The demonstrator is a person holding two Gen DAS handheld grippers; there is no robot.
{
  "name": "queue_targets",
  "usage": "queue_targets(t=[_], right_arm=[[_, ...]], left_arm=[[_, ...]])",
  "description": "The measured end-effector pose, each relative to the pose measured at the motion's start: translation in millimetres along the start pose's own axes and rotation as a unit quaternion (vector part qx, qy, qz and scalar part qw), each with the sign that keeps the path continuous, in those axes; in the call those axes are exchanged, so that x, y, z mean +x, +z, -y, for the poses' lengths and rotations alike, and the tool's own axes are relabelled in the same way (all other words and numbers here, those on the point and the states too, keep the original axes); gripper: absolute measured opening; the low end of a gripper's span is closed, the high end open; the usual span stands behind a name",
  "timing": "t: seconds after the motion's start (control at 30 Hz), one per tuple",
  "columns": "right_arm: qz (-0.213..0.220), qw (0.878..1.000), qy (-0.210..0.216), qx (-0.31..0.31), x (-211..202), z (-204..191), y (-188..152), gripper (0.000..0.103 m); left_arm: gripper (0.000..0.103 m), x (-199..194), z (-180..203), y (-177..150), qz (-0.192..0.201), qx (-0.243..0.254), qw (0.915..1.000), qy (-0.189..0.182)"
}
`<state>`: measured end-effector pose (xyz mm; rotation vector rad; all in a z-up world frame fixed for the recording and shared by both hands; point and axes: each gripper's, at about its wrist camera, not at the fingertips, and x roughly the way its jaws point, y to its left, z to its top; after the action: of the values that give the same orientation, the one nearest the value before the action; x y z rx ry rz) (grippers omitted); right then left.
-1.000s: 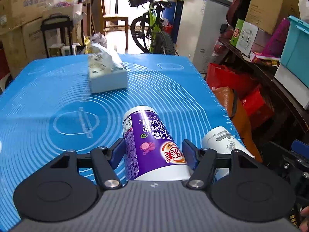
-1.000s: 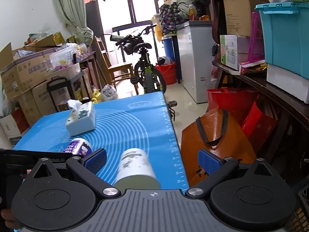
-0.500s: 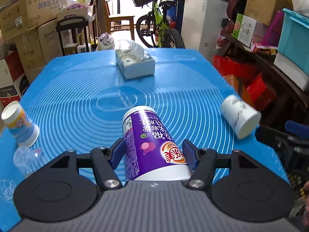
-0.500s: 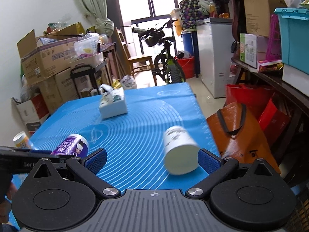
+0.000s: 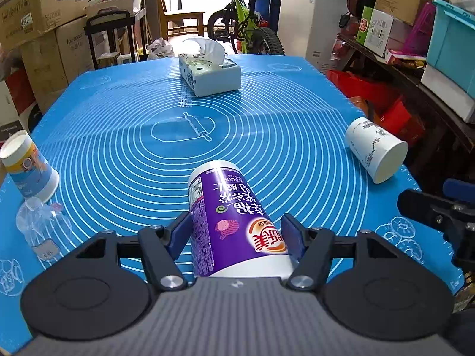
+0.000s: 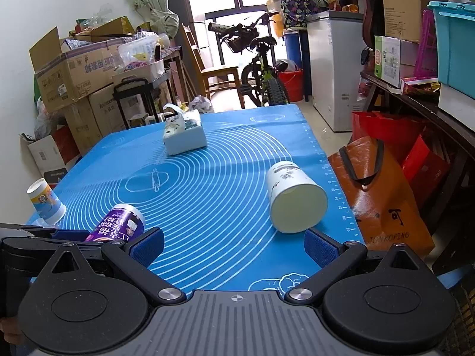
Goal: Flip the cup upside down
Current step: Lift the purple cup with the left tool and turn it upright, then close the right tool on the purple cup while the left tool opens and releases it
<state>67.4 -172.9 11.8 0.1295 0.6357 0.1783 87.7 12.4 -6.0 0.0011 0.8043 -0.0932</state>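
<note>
Purple cup [image 5: 234,222] sits clamped in our left gripper [image 5: 236,234] above the blue mat [image 5: 267,136] on the tabletop, boxes and a bicycle [image 5: 243,29] behind. Our right gripper [image 6: 234,246] gapes wide, a white cup [image 6: 294,198] lying just ahead. The purple cup's mouth is hidden.

Both grippers pulled back; white cup [image 6: 292,197] now ahead, outside right jaws.
</note>
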Motion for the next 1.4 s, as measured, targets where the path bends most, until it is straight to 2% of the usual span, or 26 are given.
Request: queue_targets(t=[0.17, 0.43, 0.9, 1.03, 1.13, 1.3, 1.4], right_arm=[[-0.001, 1.000, -0.003, 0.001, -2.4, 0.8, -1.7, 0.100], [-0.002, 1.000, -0.003, 0.002, -3.7, 1.6, -1.4, 0.100], [-0.015, 1.000, 0.017, -0.012, 2.1, -14.3, 11.3, 0.100], [-0.031, 0.998, 0.043, -0.018, 7.1, -29.4, 25.2, 0.100], [-0.047, 0.997, 0.065, -0.022, 14.7, -44.2, 37.2, 0.100], [-0.102, 0.988, 0.111, -0.015, 37.7, -69.3, 50.2, 0.100], [-0.126, 0.985, 0.115, -0.025, 50.8, -87.2, 53.3, 0.100]], left_arm=[[0.075, -1.2, -4.1, 0.4, 0.000, -0.006, 1.0000, -0.002], [0.080, -2.7, -7.8, 2.7, 0.006, -0.008, 0.9999, 0.006], [0.084, -18.5, -19.9, 7.9, 0.023, -0.009, 0.9996, 0.015], [0.087, -33.5, -33.7, 11.0, 0.035, -0.014, 0.9990, 0.023], [0.096, -44.4, -48.4, 12.5, 0.045, -0.022, 0.9980, 0.038], [0.096, -49.1, -69.9, 14.9, 0.054, -0.023, 0.9952, 0.078], [0.096, -45.3, -87.4, 13.7, 0.050, -0.038, 0.9938, 0.092]])
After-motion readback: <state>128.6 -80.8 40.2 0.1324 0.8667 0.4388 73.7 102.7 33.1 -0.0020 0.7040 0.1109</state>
